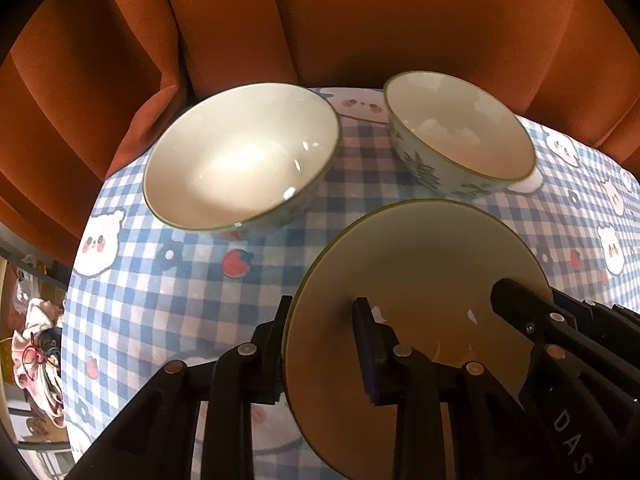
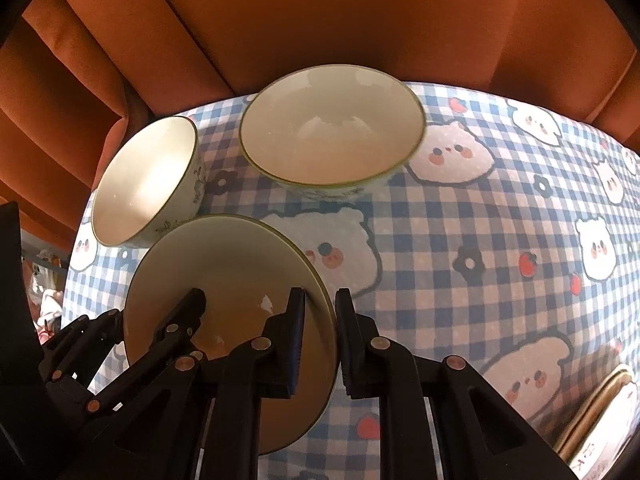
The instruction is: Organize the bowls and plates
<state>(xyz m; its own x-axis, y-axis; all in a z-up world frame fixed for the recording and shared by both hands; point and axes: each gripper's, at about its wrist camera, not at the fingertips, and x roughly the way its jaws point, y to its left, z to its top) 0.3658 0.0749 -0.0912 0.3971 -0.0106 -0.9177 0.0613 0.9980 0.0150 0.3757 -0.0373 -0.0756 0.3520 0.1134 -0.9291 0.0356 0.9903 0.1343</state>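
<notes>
Both grippers pinch one cream plate (image 1: 420, 264): left gripper (image 1: 322, 344) clamps its 9 o'clock rim, right gripper (image 2: 320, 340) its 3 o'clock rim. It sits near the checked tablecloth's (image 2: 460, 240) front, face up, tilted. At 11 o'clock stands the left bowl (image 1: 240, 160), at 1 o'clock the right bowl (image 1: 460, 136), near the table's far edge. Open cloth lies rightward.

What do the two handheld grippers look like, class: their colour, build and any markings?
Both the left gripper and right gripper are matte black, built from angular linkage bars joined by round silver rivets, ending in flat rectangular fingers. White letters "DAS" show on one bar. No cables or sleeves are visible.
</notes>
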